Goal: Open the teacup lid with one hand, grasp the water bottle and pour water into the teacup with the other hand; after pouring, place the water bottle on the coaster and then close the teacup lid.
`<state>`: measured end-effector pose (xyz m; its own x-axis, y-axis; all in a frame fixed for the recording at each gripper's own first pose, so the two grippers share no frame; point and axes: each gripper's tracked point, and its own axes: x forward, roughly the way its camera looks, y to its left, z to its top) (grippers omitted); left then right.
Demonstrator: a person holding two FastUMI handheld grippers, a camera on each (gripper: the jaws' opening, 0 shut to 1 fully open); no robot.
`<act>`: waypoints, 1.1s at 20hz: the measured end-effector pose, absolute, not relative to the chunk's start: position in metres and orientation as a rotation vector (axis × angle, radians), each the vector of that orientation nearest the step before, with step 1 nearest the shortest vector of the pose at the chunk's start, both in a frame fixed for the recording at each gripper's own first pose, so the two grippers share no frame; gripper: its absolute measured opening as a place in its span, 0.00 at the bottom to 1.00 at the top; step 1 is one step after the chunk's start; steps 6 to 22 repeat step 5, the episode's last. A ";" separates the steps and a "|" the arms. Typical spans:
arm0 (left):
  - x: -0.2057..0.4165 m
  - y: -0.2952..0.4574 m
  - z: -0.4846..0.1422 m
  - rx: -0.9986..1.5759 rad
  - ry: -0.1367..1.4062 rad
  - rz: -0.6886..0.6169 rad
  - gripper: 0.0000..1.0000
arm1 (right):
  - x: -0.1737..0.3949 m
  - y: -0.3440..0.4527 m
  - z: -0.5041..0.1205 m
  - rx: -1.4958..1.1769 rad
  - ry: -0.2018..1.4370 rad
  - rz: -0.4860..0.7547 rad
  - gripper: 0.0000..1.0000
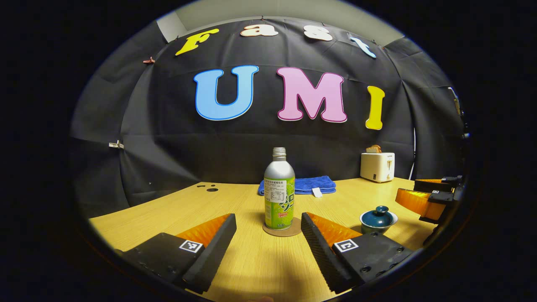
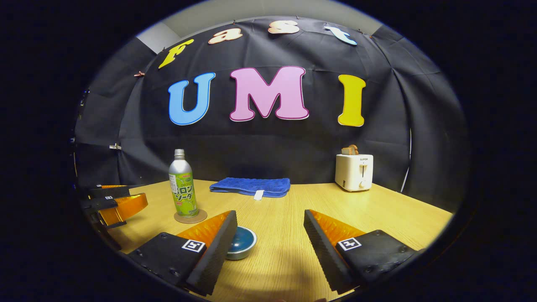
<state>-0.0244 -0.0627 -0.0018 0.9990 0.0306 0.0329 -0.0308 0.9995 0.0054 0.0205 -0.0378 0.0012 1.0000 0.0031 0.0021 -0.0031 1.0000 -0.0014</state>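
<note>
Left gripper (image 1: 268, 228), jaws wide and empty, faces the water bottle (image 1: 279, 193) straight ahead on its coaster (image 1: 293, 231): rigid, slick metal, best gripped mid-body. Right gripper (image 2: 268, 228), also spread empty, has the lidded teacup (image 2: 241, 242) just beyond its left finger; fragile ceramic, lift by the knob (image 1: 381, 209).

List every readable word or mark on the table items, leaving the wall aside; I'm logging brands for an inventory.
"SUPOR": on the front of the toaster, in the right gripper view.
Water bottle label: print too small and blurred to read.
Towel tag: too small to tell whether it bears any text.
Fingers: square black-and-white marker patterns, no words.
</note>
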 end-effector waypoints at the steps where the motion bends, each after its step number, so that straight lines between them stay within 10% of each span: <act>1: -0.025 -0.063 -0.002 0.005 -0.033 0.031 0.98 | 0.021 -0.038 0.001 -0.002 -0.003 0.003 0.98; 22: -0.025 -0.063 -0.001 0.006 -0.032 0.030 0.98 | 0.020 -0.037 0.001 -0.002 -0.004 0.003 0.99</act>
